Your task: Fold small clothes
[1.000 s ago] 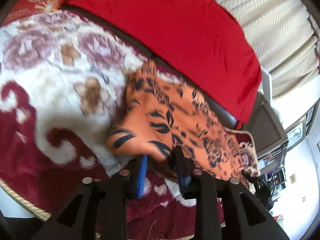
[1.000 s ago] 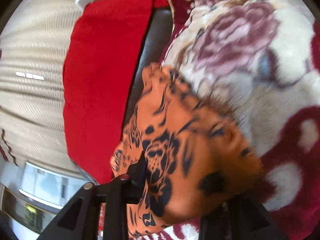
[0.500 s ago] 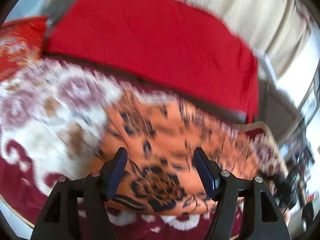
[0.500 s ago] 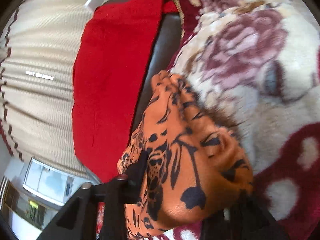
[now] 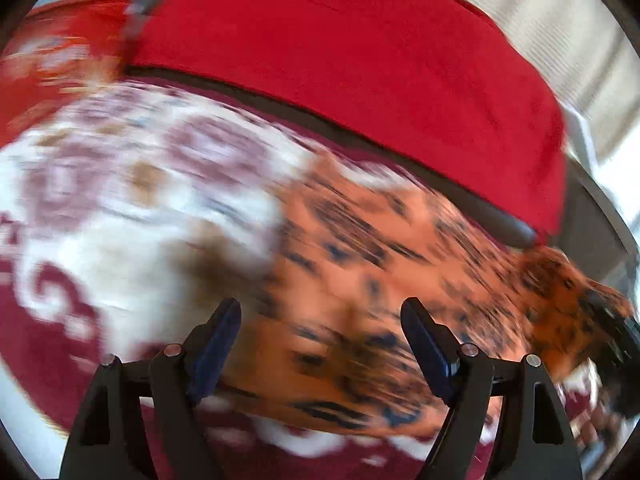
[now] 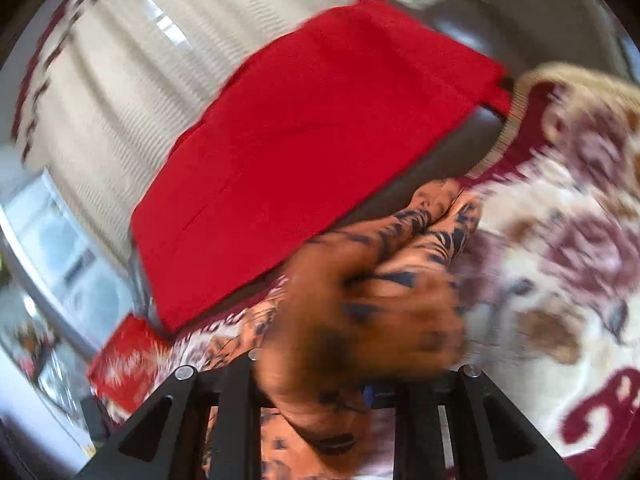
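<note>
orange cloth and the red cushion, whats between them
In the left wrist view a dark strip of sofa runs between the orange cloth and the red cushion, with a sliver of floral blanket edge beside it.

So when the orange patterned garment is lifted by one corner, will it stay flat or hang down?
Probably it hangs down: the orange patterned garment bunches at the right hand-held gripper. It seems light and thin, lying creased on the floral blanket. It may drag on the fleece.
</note>
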The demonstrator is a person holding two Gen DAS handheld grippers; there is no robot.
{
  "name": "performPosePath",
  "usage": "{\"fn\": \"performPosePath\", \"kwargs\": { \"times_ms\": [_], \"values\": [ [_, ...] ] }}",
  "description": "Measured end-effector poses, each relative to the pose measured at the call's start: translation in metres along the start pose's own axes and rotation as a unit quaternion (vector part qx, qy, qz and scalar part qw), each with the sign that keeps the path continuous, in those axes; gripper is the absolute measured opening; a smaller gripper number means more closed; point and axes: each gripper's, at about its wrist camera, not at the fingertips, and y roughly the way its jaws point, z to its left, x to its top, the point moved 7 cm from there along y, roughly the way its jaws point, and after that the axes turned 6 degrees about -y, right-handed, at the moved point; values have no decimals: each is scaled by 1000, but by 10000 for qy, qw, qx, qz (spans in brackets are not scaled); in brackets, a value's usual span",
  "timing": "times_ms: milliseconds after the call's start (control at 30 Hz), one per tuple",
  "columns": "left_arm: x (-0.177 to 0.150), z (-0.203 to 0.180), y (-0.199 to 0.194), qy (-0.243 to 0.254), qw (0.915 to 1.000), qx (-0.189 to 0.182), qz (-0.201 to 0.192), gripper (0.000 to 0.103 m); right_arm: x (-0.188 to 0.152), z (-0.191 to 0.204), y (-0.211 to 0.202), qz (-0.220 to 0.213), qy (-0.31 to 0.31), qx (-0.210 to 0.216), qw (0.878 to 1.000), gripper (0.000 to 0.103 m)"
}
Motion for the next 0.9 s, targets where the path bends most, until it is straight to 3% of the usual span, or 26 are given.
{"fn": "performPosePath", "kwargs": {
  "times_ms": [100,200,300,433,567,733,833,900],
  "values": [
    [18,41,-17,-422,9974,433,-390,83,-2,51,11,102,-472,143,9987,26],
    [26,73,-28,-742,9942,588,-511,83,-17,99,27,311,-853,228,9956,26],
    [27,97,-37,-889,9923,675,-545,83,-45,144,50,606,-1146,320,9910,25],
    [26,118,-44,-1073,9897,741,-590,83,-104,190,95,1360,-1289,531,9808,25],
    [27,131,-50,-1277,9873,724,-606,83,-145,216,114,1640,-1415,615,9743,26],
    [30,130,-56,-1366,9859,597,-762,83,-136,237,95,1231,-1510,939,9763,25],
    [32,119,-55,-1182,9880,569,-819,83,-148,224,101,1431,-1172,1077,9768,28],
    [31,112,-51,-1062,9900,547,-751,83,-163,210,111,1846,-919,1065,9727,30]
  ]
}}
